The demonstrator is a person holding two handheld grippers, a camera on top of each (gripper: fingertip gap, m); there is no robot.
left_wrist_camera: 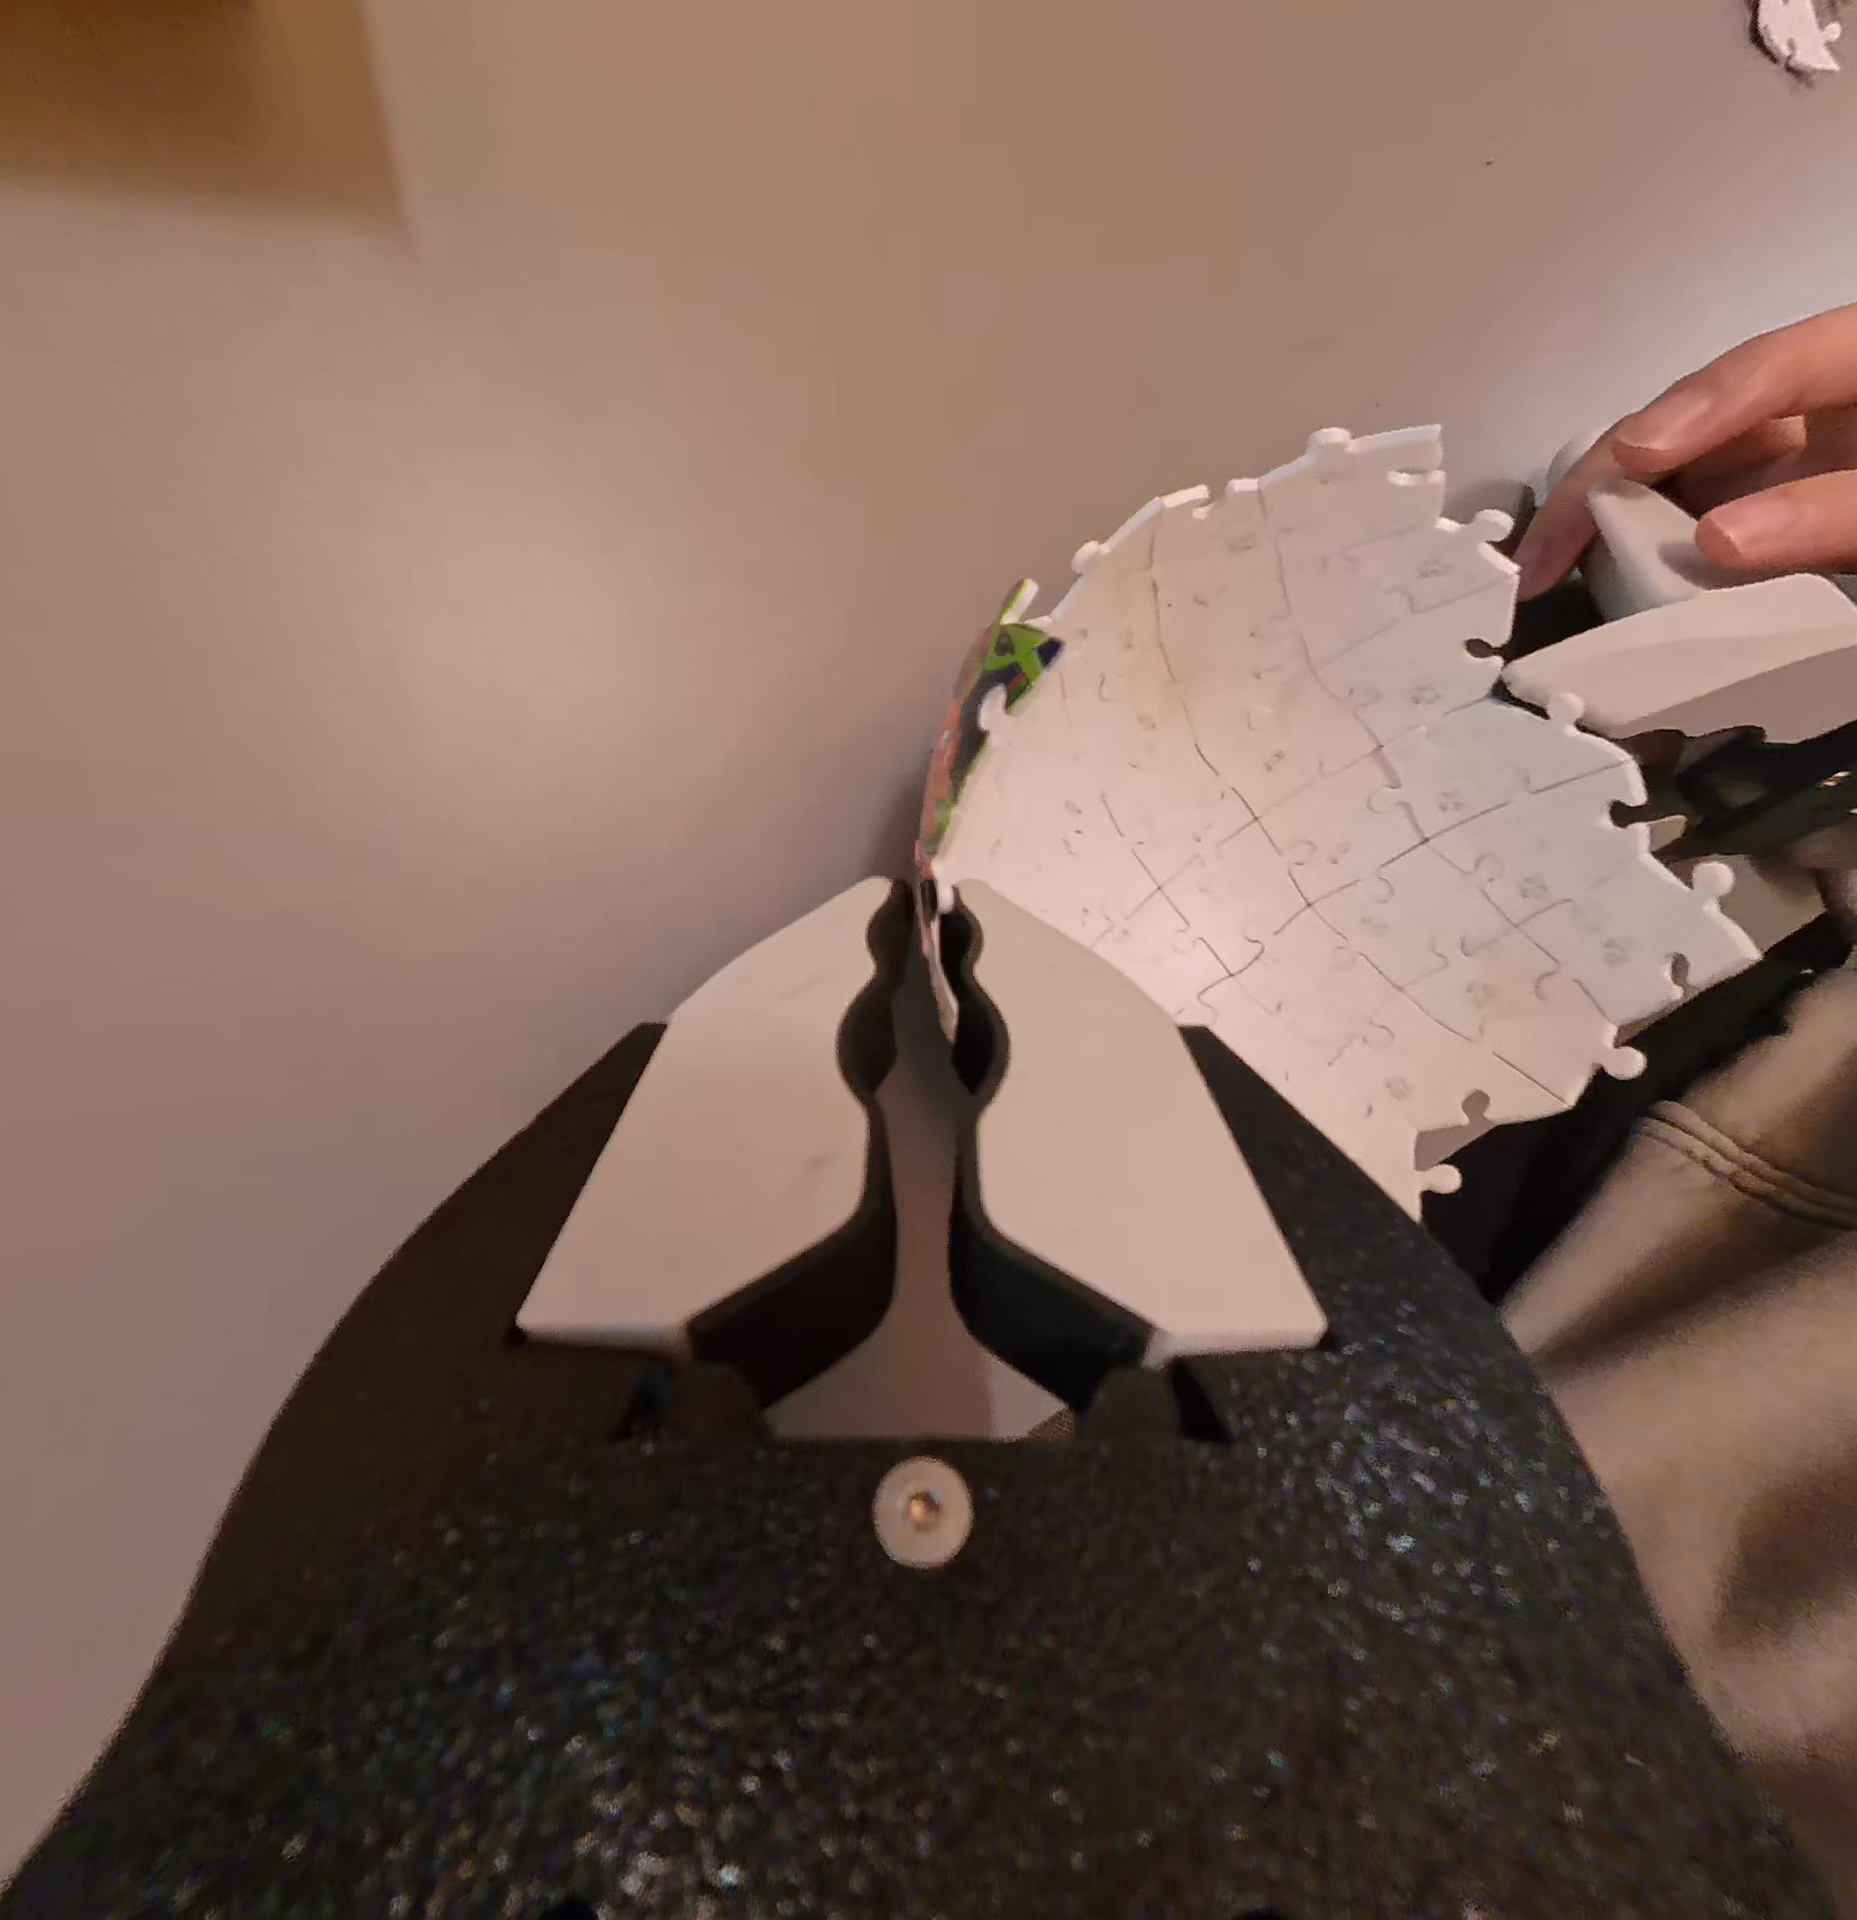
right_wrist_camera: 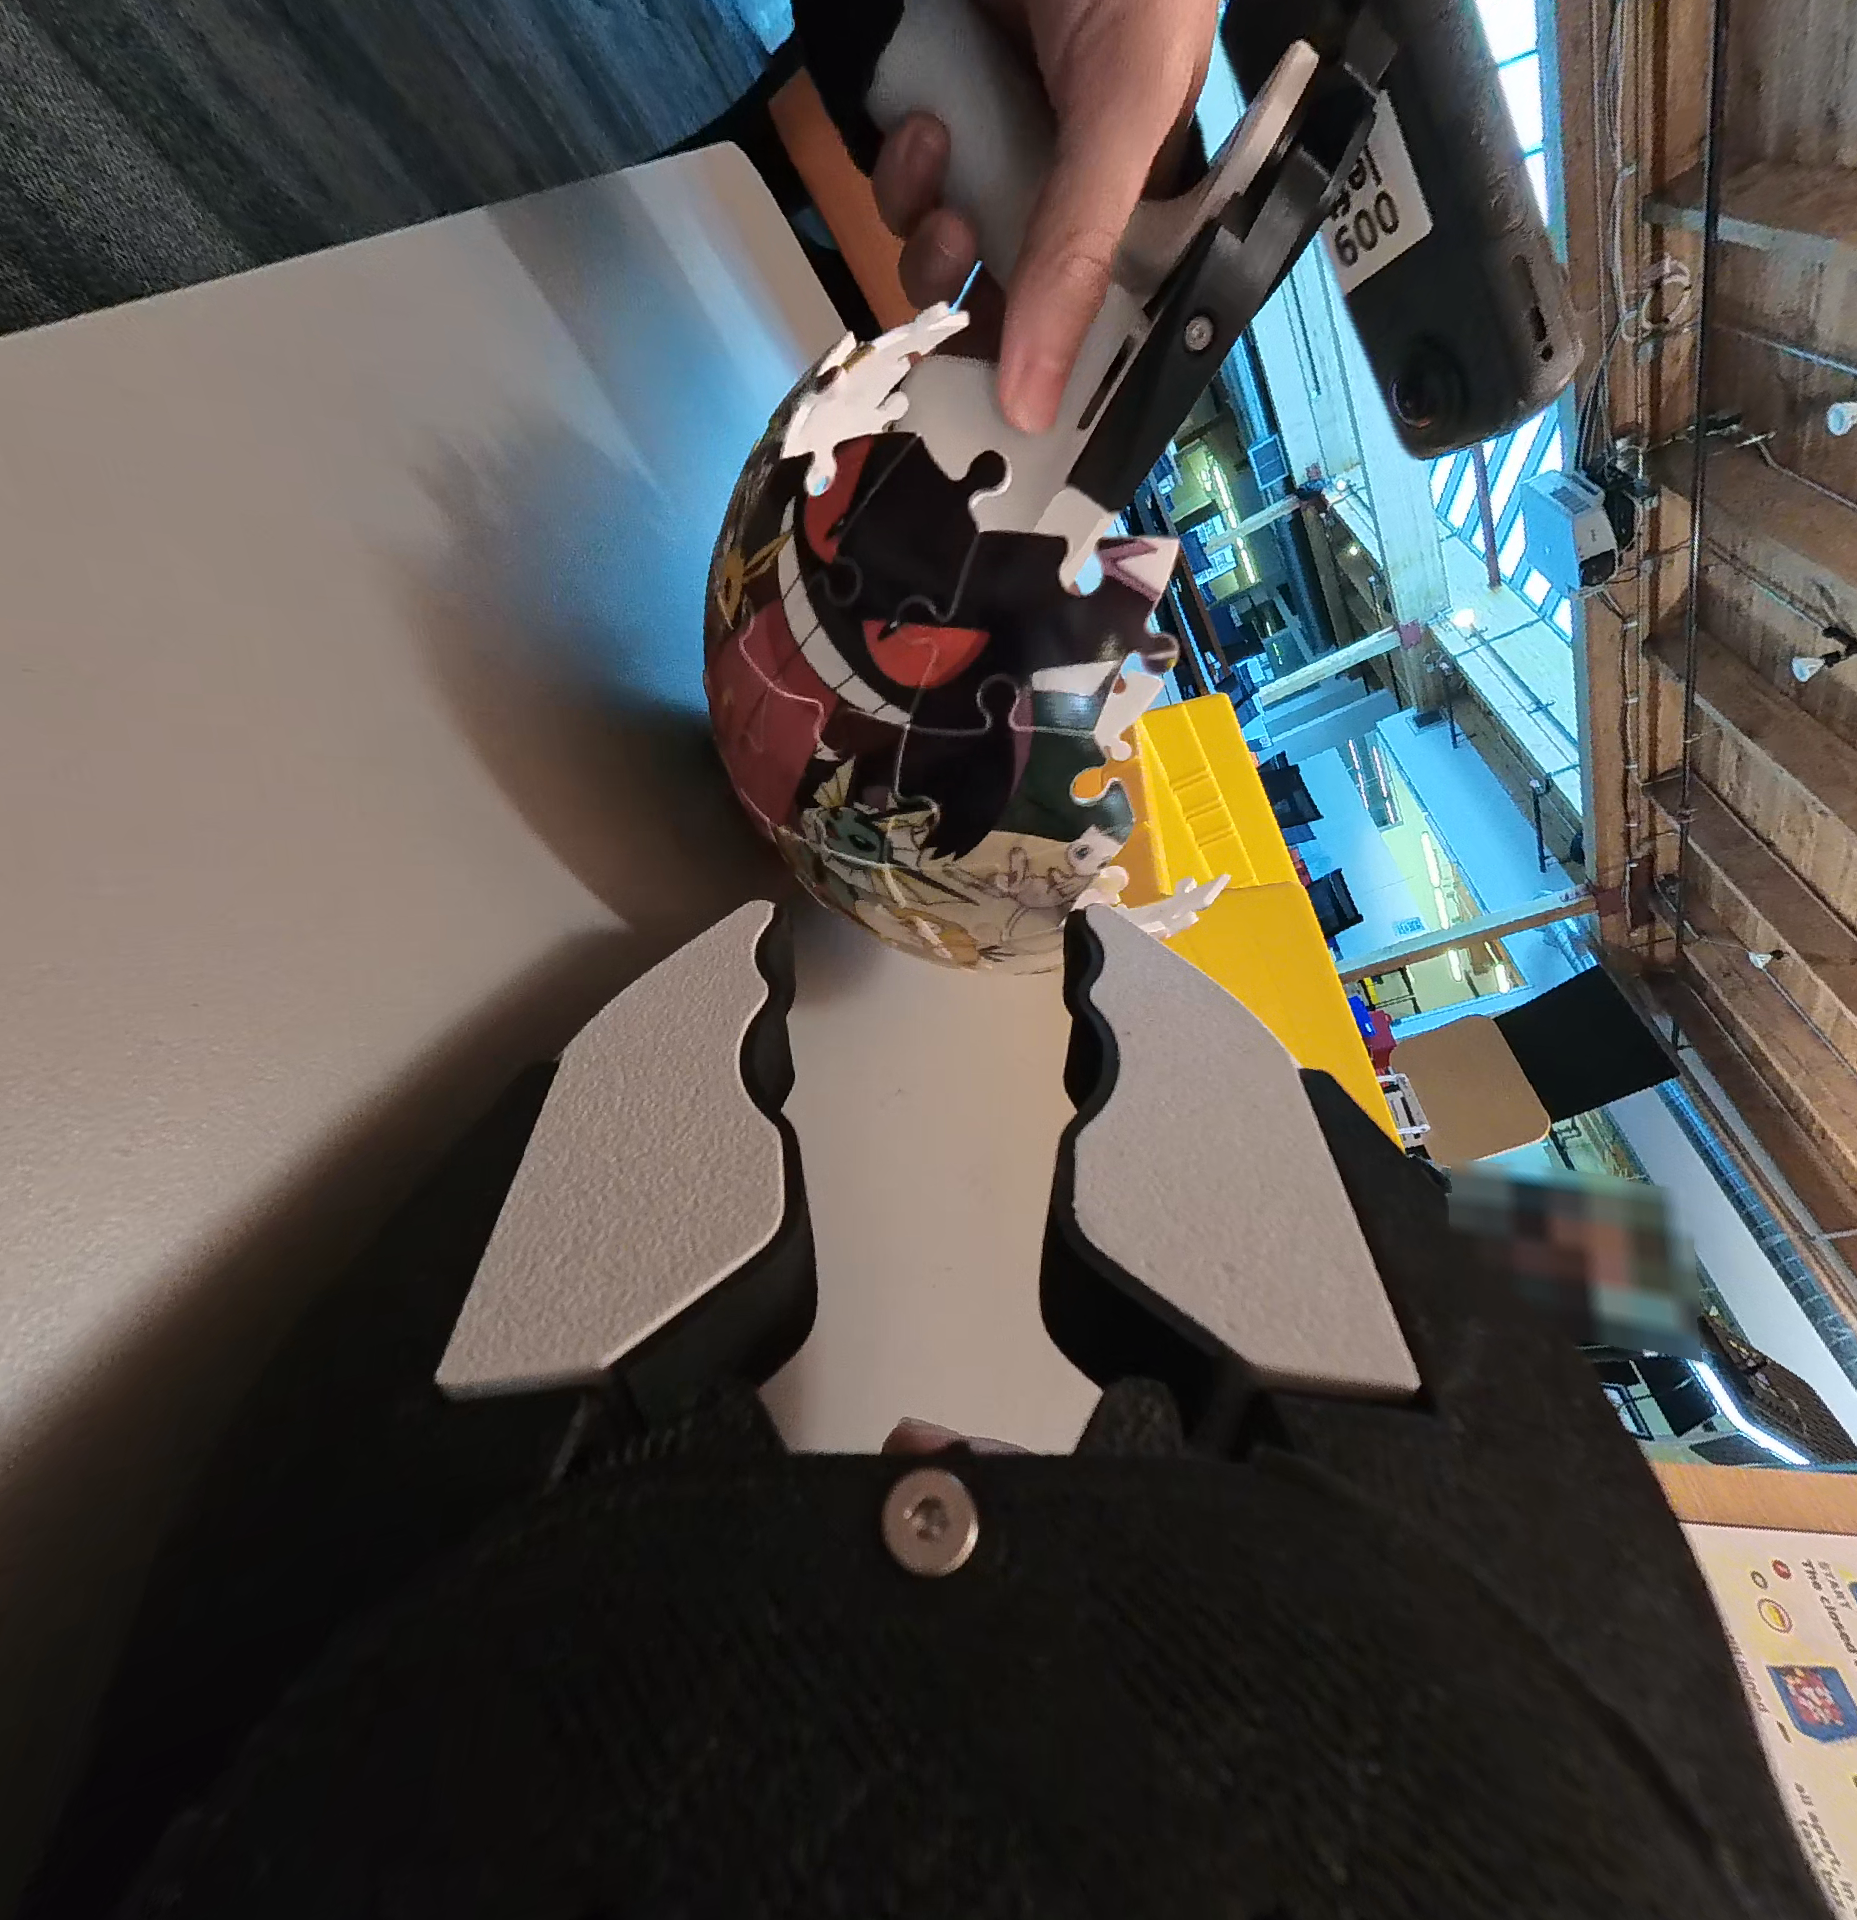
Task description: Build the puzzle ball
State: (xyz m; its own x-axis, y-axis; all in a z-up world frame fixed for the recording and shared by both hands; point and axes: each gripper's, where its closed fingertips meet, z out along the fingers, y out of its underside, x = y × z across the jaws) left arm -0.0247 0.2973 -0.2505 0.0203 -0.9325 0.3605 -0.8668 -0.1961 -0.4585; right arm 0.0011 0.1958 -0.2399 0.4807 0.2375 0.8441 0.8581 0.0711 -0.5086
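Note:
The puzzle ball (left_wrist_camera: 1319, 810) is a partly built curved shell. Its white inner side with jagged knobbed edges faces the left wrist view, and a strip of printed outside shows at its left rim. My left gripper (left_wrist_camera: 929, 894) is shut on the shell's lower rim. In the right wrist view the ball's printed cartoon outside (right_wrist_camera: 903, 675) shows, held up in the air by the left gripper (right_wrist_camera: 1142, 416) at its top rim. My right gripper (right_wrist_camera: 924, 920) is open and empty, with its tips on either side of the ball's lower end. It also shows in the left wrist view (left_wrist_camera: 1682, 665), beside the shell's right rim.
A white table (right_wrist_camera: 280, 623) lies behind the ball. A yellow bin (right_wrist_camera: 1246, 935) stands beyond it. A printed sheet (right_wrist_camera: 1817, 1714) lies at the lower right. Loose white puzzle pieces (left_wrist_camera: 1797, 31) lie on the table at the top right. A hand (left_wrist_camera: 1755, 468) grips the right gripper. The tips of one gripper are about 11 cm away from the tips of the other.

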